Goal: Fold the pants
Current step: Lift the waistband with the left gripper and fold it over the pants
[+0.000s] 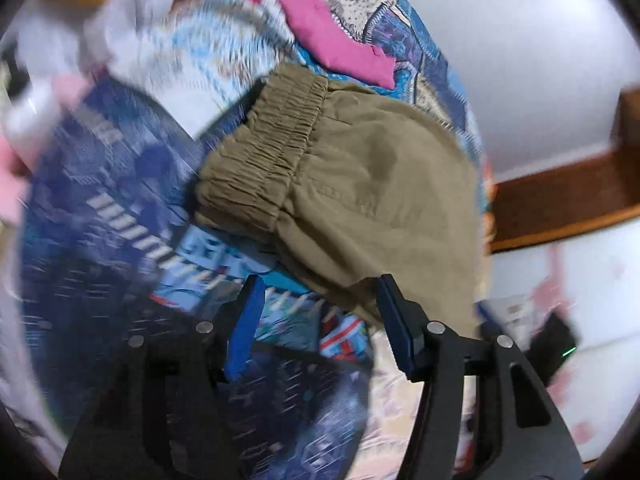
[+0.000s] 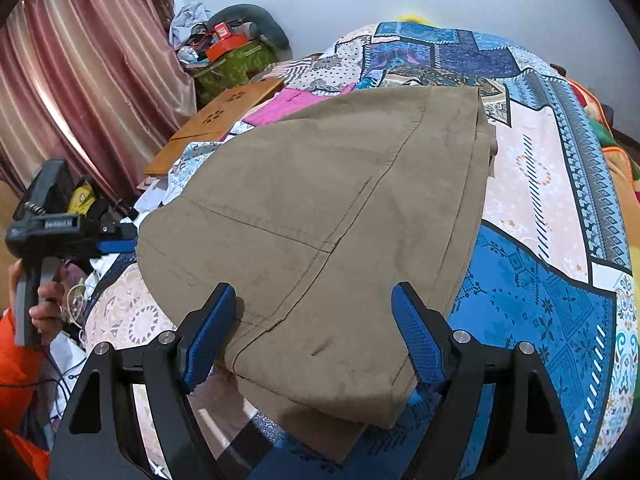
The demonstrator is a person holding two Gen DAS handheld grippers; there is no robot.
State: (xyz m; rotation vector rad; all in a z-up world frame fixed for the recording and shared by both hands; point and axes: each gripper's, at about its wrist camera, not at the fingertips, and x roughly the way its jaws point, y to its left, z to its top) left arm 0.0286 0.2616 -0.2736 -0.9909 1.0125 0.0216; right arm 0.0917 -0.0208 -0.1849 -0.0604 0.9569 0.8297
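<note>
Olive-brown pants (image 2: 320, 216) lie folded on a patchwork bedspread (image 2: 540, 280). In the left wrist view their elastic waistband (image 1: 264, 156) points toward the upper left and the cloth (image 1: 380, 200) spreads to the right. My left gripper (image 1: 320, 300) is open and empty, just short of the pants' near edge. It also shows in the right wrist view (image 2: 116, 236) at the far left, held by a hand. My right gripper (image 2: 312, 312) is open, its blue fingers (image 2: 416, 340) straddling the pants' near folded edge without clamping it.
A folded magenta garment (image 1: 336, 44) lies past the pants (image 2: 280, 108). A wooden lap table (image 2: 216, 128) sits at the bed's left edge. Pink curtains (image 2: 80, 80) and a cluttered green bag (image 2: 236, 64) stand behind. White wall and wooden skirting (image 1: 560, 200) at right.
</note>
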